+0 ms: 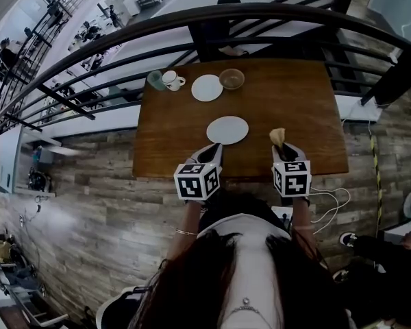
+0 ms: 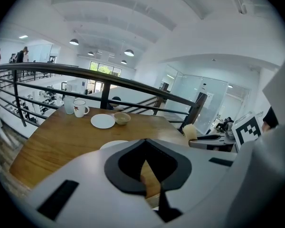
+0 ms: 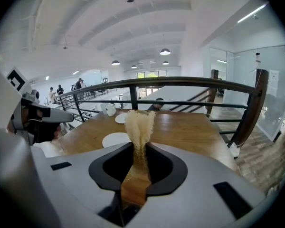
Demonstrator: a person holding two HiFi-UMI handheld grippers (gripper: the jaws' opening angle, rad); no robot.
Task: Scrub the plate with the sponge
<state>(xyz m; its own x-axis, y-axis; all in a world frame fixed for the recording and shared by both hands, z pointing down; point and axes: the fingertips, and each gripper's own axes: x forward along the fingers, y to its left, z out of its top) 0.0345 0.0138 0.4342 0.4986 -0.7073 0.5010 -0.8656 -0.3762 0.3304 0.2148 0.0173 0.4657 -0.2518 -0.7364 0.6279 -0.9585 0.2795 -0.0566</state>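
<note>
The wooden table [image 1: 294, 108] carries a plate [image 1: 227, 129] near its front edge; farther back stand another plate [image 1: 207, 88], a bowl [image 1: 231, 79], a mug [image 1: 171, 80] and perhaps a glass [image 1: 155, 80].

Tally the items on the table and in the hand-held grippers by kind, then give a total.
Plates: 2
Bowl: 1
Mug: 1
Glass: 1
Sponge: 1, pinched in the right hand-held gripper
Total: 6
</note>
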